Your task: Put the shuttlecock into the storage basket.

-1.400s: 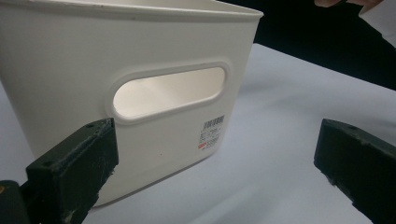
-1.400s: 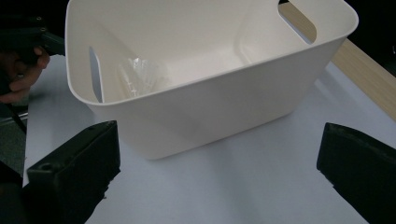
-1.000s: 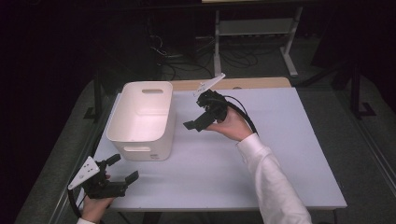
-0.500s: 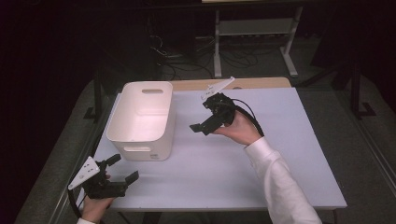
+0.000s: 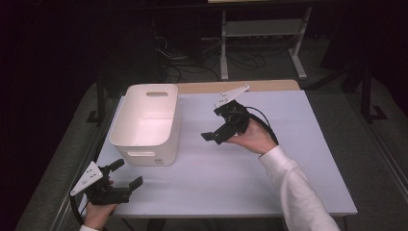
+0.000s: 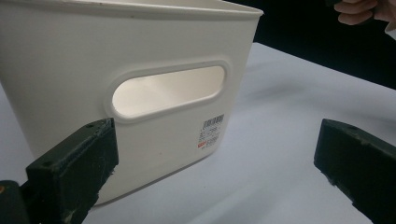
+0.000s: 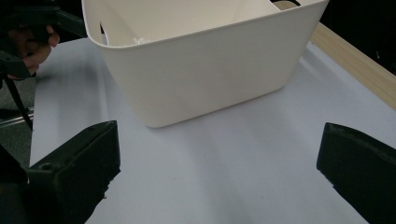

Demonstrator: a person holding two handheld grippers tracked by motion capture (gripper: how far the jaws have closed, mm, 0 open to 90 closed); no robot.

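A white plastic bin [image 5: 144, 120] with handle slots stands on the left part of the table [image 5: 288, 159], and its inside looks bare. My left gripper [image 5: 127, 173] rests open at the near left corner, just short of the bin's near wall [image 6: 140, 56]. Nothing lies between the wide-apart jaws of the left gripper [image 6: 215, 177]. My right gripper [image 5: 214, 137] is held above the table's middle, to the right of the bin, and points at its side wall [image 7: 205, 79]. The right gripper [image 7: 217, 177] is open too and holds nothing.
The table has a pale lilac top with a wooden strip [image 5: 269, 85] along its far edge. Behind it, in the dark, are cables on the floor and a white metal frame [image 5: 262, 29]. The person's other hand [image 7: 28, 46] shows beyond the bin.
The right hand and its gripper have drifted a little to the right and toward the near side, away from the bin. The left gripper has stayed put.
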